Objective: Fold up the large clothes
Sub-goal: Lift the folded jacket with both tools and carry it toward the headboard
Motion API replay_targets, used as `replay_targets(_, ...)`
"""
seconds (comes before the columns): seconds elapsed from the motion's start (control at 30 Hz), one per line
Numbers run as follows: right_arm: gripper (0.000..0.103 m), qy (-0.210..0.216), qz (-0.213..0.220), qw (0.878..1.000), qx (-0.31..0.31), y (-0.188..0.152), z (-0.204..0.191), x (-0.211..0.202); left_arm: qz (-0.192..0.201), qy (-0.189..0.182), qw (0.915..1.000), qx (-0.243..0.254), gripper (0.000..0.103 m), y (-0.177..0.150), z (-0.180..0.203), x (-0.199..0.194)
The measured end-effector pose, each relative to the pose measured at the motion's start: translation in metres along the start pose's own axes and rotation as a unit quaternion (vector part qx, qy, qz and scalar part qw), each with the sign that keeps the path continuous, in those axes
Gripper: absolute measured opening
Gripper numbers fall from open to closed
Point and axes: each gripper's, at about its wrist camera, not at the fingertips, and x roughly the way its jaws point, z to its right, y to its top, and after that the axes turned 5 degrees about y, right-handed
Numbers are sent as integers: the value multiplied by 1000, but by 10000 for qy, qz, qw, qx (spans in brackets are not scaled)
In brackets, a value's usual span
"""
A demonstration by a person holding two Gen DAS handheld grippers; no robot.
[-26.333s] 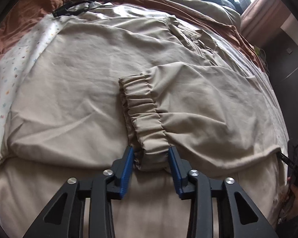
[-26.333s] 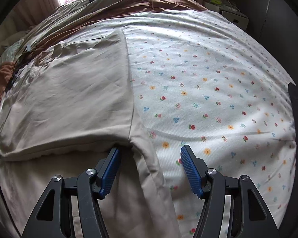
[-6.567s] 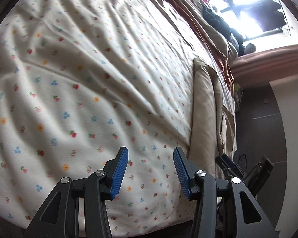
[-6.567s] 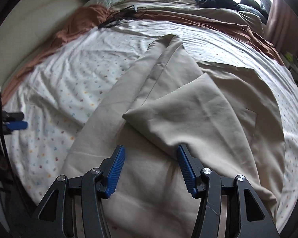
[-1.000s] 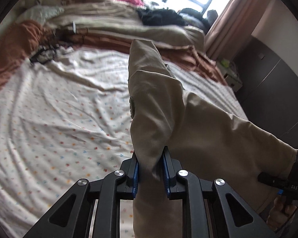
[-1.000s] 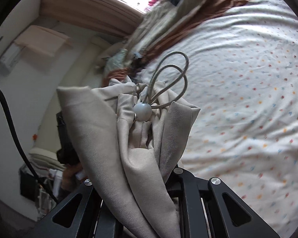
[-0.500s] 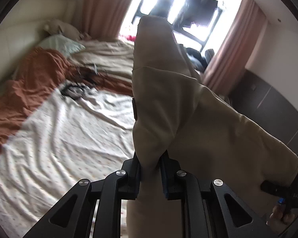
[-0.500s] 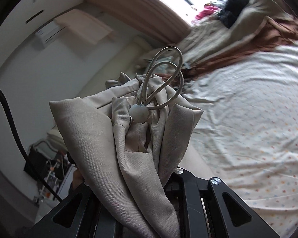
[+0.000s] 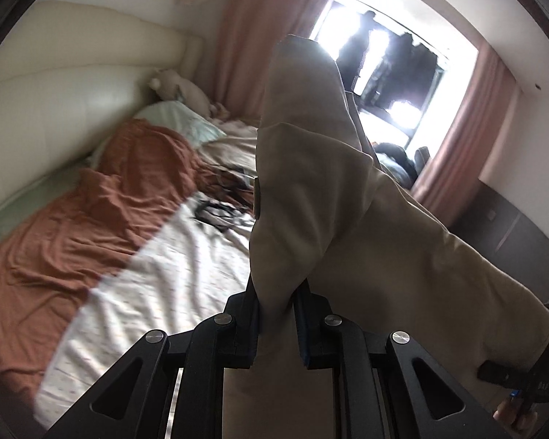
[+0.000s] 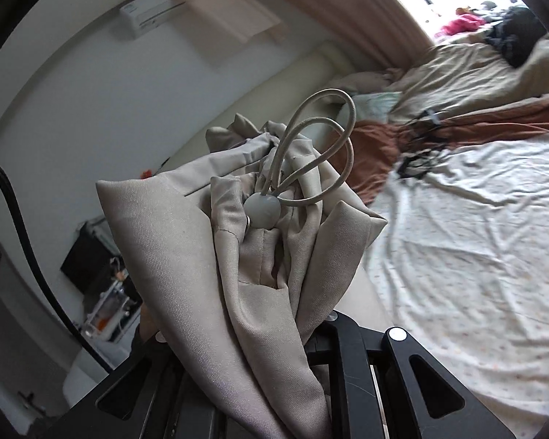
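While a second ago the garment (image 9: 333, 197) still hung low over the flowered sheet (image 9: 172, 278), it now rides high, its folded top edge standing against the bright window (image 9: 391, 47) in the left wrist view and clear of the bed (image 10: 475, 256). Both ends have risen together and the views have tipped up toward the headboard (image 9: 66, 84) and wall. The left gripper (image 9: 276, 314) is narrow, clamped on a thick fold of the beige cloth, its jaws having closed only a hair further. The right gripper (image 10: 274, 351) is likewise pinched tight on the bunched hem, with the drawstring loop (image 10: 322, 135) and its toggle (image 10: 261, 210) sticking up above; its fingertips are buried in fabric, so I judge that hold partly from how the cloth fans out. Much of the garment's lower part is out of view, so whether it has fully left the sheet I cannot tell. The lift probably serves to shake the piece straight, or to carry it over for the next fold; the folding itself looks only partly done.
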Motion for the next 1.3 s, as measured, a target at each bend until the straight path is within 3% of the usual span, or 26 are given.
replay_targets(0.37,12,317,-670,9968,-295,5,-48,131,267,342,9984,-367,16,28,-109,-40)
replay_targets(0.77,12,741,-1253,9879,-527,-7,-96,287,488,651,9936,-789,15,52,-255,-74)
replay_targets(1.03,12,1271,-1432,9807,-384,-36,-132,367,696,1066,9871,-967,15,65,-339,-109)
replay_targets(1.3,12,1729,-1571,9721,-218,-69,-160,439,797,1665,9795,-813,14,75,-385,-134)
